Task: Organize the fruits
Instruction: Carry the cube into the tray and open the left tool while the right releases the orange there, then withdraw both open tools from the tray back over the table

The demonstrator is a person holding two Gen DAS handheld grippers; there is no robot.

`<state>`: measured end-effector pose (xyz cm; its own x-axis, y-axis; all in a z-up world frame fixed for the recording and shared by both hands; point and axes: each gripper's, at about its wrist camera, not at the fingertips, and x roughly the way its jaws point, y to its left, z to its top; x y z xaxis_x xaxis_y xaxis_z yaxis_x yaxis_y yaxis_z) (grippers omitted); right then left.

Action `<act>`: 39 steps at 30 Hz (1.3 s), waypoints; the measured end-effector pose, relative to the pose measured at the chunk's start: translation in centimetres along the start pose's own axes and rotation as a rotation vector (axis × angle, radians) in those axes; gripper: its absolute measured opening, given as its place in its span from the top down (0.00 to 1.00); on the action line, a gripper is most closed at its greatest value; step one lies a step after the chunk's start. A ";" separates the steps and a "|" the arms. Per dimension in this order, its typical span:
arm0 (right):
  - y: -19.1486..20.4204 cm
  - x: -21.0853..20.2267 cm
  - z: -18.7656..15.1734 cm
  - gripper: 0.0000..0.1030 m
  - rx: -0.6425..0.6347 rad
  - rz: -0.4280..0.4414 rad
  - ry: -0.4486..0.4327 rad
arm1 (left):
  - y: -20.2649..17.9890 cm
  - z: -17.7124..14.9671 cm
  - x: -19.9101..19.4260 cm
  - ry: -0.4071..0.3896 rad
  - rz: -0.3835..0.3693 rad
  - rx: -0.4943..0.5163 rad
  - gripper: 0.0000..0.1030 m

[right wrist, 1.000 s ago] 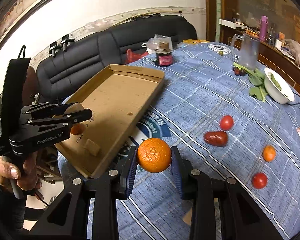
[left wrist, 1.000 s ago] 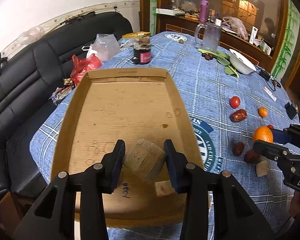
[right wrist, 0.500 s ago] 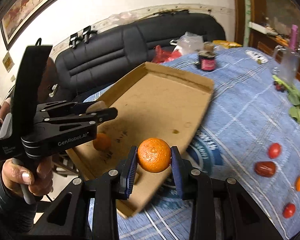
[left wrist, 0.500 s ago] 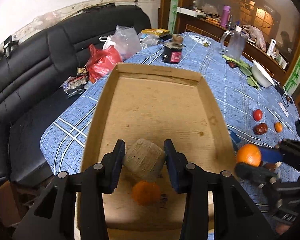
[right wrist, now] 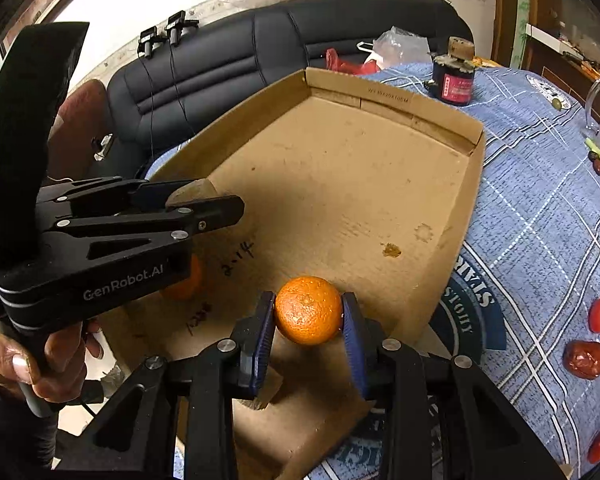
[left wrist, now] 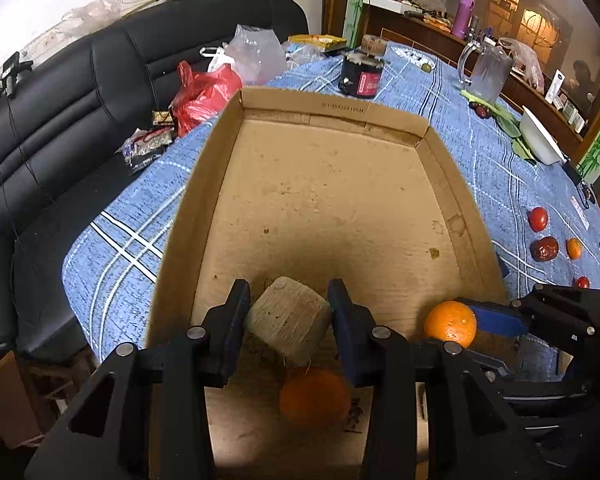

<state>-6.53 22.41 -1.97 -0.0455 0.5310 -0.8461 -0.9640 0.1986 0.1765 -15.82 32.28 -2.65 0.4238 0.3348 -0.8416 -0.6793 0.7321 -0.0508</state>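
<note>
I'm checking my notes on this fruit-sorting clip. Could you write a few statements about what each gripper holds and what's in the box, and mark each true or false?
1. The right gripper is clamped on an orange. True.
2. The left gripper is open and holds nothing. False: it grips a pale twine-wrapped block.
3. The cardboard box already holds an orange fruit. True.
4. The red tomato lies inside the box. False: it lies on the blue tablecloth.

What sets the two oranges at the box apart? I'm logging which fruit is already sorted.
The held orange is pinched in the right gripper above the box; the loose orange lies on the box floor, under the left gripper. The held one is brightly lit; the loose one is in shadow. Both look round and similar in size.
</note>
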 end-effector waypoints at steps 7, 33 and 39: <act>0.5 0.2 0.1 0.63 -0.027 -0.015 0.009 | -0.5 -0.3 0.3 0.019 0.013 0.020 0.62; -3.1 -10.0 -4.6 0.55 0.055 -0.088 -0.115 | -4.4 -0.9 -5.0 -0.069 -0.026 0.034 0.41; -5.9 -12.5 -7.1 0.55 0.124 -0.123 -0.134 | -7.1 -1.2 -5.9 -0.074 -0.054 0.083 0.41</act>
<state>-2.09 8.73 3.99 0.1137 0.5992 -0.7925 -0.9201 0.3644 0.1435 -14.20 24.37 2.03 0.5037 0.3342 -0.7966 -0.6033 0.7961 -0.0475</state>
